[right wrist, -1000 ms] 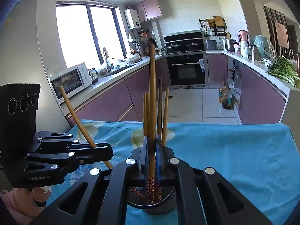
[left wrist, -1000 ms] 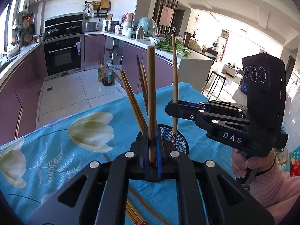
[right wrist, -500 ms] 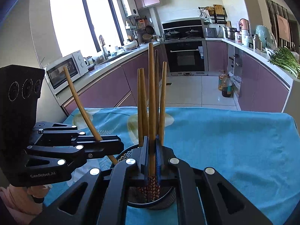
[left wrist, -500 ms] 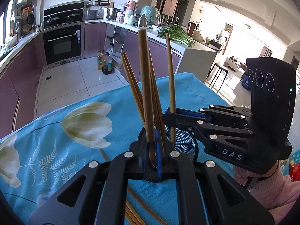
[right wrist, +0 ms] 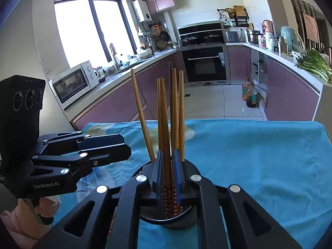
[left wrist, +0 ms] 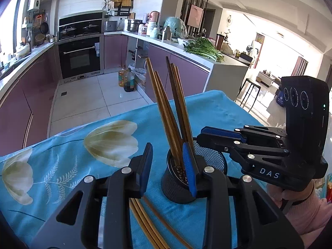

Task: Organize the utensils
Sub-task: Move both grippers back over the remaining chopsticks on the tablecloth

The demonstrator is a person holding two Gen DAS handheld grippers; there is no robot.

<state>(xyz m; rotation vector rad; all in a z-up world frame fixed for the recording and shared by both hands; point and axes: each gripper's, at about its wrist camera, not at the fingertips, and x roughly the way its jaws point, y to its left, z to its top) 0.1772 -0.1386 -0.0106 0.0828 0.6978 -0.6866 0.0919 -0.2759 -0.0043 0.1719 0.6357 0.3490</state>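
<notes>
A black mesh holder (left wrist: 180,178) stands on the blue floral cloth and holds several brown chopsticks (left wrist: 166,112) that lean left. My left gripper (left wrist: 167,166) is open and empty, its right finger beside the holder's rim. My right gripper (right wrist: 167,167) hovers over the holder (right wrist: 168,217) with its fingers slightly apart around the chopsticks (right wrist: 168,114), not pinching them. It also shows in the left wrist view (left wrist: 220,137), just right of the holder. The left gripper shows in the right wrist view (right wrist: 116,145).
A few loose chopsticks (left wrist: 145,224) lie on the cloth under my left gripper. The cloth-covered table (right wrist: 249,155) ends at its far edge, with kitchen floor beyond. Purple cabinets, an oven and a counter with greens (left wrist: 201,48) stand behind.
My left gripper opened and let go of its chopstick, which now stands in the holder. My right gripper loosened and released its chopstick into the holder.
</notes>
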